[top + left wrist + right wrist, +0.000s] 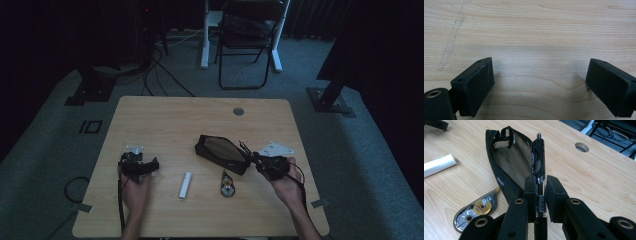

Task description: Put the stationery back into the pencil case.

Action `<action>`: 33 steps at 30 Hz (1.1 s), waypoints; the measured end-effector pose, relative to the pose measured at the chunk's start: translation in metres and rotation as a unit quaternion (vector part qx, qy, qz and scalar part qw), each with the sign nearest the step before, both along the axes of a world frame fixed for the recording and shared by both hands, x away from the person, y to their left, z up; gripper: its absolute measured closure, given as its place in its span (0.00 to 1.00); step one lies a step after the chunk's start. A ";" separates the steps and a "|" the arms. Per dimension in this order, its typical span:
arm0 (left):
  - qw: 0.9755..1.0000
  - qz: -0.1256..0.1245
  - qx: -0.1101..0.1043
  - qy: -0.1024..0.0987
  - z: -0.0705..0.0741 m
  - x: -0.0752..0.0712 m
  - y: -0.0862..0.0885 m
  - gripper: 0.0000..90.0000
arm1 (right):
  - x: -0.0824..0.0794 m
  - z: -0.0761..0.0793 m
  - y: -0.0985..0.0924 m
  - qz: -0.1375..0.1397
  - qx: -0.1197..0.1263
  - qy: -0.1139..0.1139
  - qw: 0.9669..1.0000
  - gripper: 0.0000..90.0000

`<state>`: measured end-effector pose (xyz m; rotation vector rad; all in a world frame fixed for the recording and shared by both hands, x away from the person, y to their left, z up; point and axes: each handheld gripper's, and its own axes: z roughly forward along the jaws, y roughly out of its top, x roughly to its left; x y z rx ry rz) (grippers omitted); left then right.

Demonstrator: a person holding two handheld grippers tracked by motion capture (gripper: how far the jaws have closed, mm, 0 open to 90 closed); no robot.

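Light wooden rectangular table (165, 117) with rounded corners and a round grommet hole (238, 111) near the far edge, right of centre. Lying on it: black mesh zip pencil pouch (220, 152), open, right of centre; small white cylindrical stick (185, 185) toward the near edge at mid-width; grey-and-gold correction tape dispenser (228, 187) just right of the stick, just near of the pouch. Faint scratch line (451, 40) marks the wood by the left edge.

1. The pen (538, 161) is showing a glossy black barrel with a silver tip.
2. The pencil case (507, 162) is showing black mesh.
3. The correction tape (475, 212) is showing grey with gold.
4. The tube (437, 165) is showing white.
5. The table (536, 30) is showing pale wood grain.
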<state>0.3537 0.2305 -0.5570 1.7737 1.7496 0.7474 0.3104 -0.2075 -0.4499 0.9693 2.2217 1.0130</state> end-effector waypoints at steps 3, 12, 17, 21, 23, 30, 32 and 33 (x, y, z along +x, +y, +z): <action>1.000 0.000 0.000 0.000 0.000 0.000 0.000 0.09 | 0.001 0.000 0.001 0.001 0.000 0.000 1.000 0.89; 1.000 0.000 0.000 0.000 0.000 0.000 0.000 0.09 | 0.003 0.002 0.007 0.008 0.000 -0.002 1.000 0.89; 1.000 0.000 0.000 0.000 0.000 0.000 0.000 0.09 | 0.004 0.002 0.009 0.010 0.001 -0.002 1.000 0.89; 1.000 0.000 0.000 0.000 0.000 0.000 0.000 0.09 | 0.005 0.003 0.011 0.012 0.001 -0.004 1.000 0.89; 1.000 0.000 0.000 0.000 0.000 0.000 0.000 0.09 | 0.006 0.003 0.012 0.014 0.001 -0.003 1.000 0.89; 1.000 0.000 0.000 0.000 0.000 0.000 0.000 0.09 | 0.009 0.002 0.017 0.018 0.004 -0.004 1.000 0.89; 1.000 0.000 0.000 0.000 0.000 0.000 0.000 0.09 | 0.010 0.001 0.017 0.018 0.004 -0.004 1.000 0.89; 1.000 0.000 0.000 0.000 0.000 0.000 0.000 0.09 | 0.010 0.001 0.017 0.019 0.004 -0.003 1.000 0.89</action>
